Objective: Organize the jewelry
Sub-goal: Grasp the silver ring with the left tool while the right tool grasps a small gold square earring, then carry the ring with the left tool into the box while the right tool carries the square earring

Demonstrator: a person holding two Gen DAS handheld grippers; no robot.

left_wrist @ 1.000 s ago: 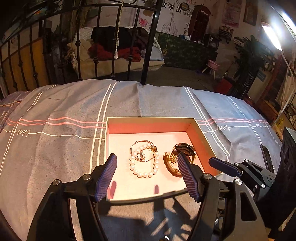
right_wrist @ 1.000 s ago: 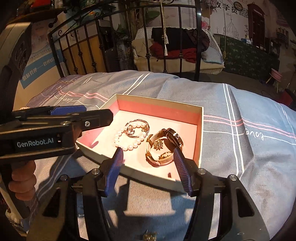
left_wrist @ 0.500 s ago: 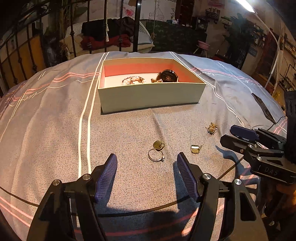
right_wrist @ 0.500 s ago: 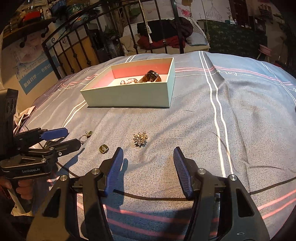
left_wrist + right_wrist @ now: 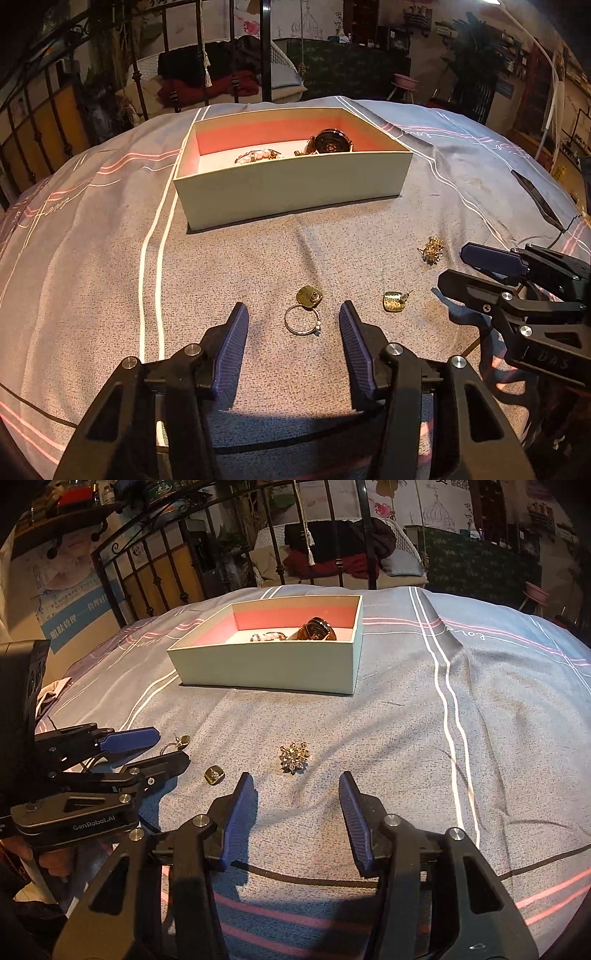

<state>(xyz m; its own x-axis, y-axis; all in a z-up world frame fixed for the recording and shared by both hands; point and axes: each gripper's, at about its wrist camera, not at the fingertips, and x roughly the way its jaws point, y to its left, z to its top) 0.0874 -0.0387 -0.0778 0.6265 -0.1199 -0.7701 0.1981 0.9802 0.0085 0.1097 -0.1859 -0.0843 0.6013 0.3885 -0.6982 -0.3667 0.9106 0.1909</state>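
A pale box with a pink lining [image 5: 291, 184] [image 5: 266, 668] stands on the bedspread and holds a pearl bracelet [image 5: 256, 157] and a dark watch [image 5: 330, 142] [image 5: 317, 629]. Loose on the cloth lie a silver ring [image 5: 302, 320], a gold square earring [image 5: 309, 295] touching it, a second gold earring [image 5: 394, 301] [image 5: 214, 775] and a sparkly brooch [image 5: 431, 250] [image 5: 294, 757]. My left gripper [image 5: 293, 315] is open, low over the cloth, with the ring between its fingertips. My right gripper [image 5: 295, 784] is open, just short of the brooch.
The grey striped bedspread [image 5: 92, 240] covers the whole surface. A black metal bed rail [image 5: 155, 572] runs behind it. A dark flat strip [image 5: 537, 199] lies on the cloth at the right. Each gripper shows at the side of the other's view [image 5: 517, 291] [image 5: 92, 768].
Both grippers have pulled back from over the box and come down to the loose jewelry in front of it. The left now frames the ring, the right faces the brooch. Both stayed open.
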